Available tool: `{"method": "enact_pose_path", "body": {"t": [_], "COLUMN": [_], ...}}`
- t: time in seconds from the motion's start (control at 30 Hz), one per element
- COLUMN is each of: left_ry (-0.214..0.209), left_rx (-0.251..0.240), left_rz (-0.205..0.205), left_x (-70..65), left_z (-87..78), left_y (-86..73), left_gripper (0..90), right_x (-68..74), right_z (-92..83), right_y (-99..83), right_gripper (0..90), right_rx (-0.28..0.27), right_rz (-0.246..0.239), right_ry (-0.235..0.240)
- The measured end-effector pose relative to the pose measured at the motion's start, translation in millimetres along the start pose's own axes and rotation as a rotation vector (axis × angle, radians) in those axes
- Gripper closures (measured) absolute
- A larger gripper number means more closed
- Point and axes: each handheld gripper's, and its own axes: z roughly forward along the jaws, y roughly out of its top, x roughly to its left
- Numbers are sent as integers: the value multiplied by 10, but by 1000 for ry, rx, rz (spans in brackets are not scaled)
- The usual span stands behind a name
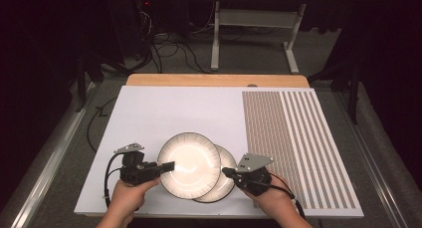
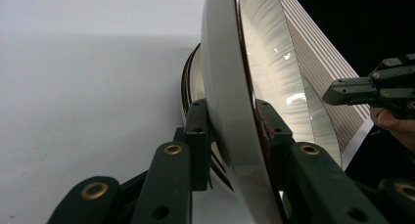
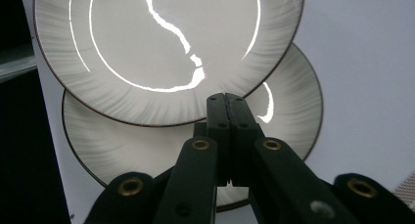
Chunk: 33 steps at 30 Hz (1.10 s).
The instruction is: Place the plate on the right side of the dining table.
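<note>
White desk (image 1: 164,108) carries two stacked plates, lower centre of the high view. Left hand-held gripper (image 1: 168,166) clamps the upper plate (image 1: 191,161) rim, tilting it off the lower plate (image 1: 228,180). Right hand-held gripper (image 1: 227,172) is closed, empty, at the lower plate's edge.

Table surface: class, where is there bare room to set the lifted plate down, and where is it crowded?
Free: white board behind the plates, left of the striped mat. Crowded: near edge, where top plate, lower plate, left gripper and right gripper meet.

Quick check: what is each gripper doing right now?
Left gripper: shut on the upper plate rim.
Right gripper: shut, holding nothing, beside the lower plate.
</note>
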Motion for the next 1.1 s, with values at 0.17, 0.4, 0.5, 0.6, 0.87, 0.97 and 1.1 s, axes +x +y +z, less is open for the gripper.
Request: {"method": "enact_pose_path", "body": {"t": [0.17,0.4,0.5,0.6,0.87,0.97,1.1], "left_ry": [-7,-8,-7,4,36,66,93], "left_rx": [-28,-84,-97,-125,-180,-205,-234], "left_rz": [6,41,54,83,162,201,240], "left_x": [-20,-45,-55,-76,-96,-121,-132], "left_z": [-19,-61,-73,-86,-125,-142,-175], "left_y": [3,18,20,21,23,22,23], "left_gripper": [741,773,781,787,794,794,794], "right_x": [-92,-246,-294,-372,-528,-560,-577], "right_z": [-154,-379,-447,-571,-799,-852,-916], "right_y": [-31,-102,-129,-181,-306,-351,-410], "right_gripper": [869,788,763,697,526,457,342], "right_rx": [-42,-100,-111,-140,-195,-207,-225], "right_rz": [40,94,107,132,178,182,195], "right_ry": [-35,-86,-105,-138,-214,-238,-272]}}
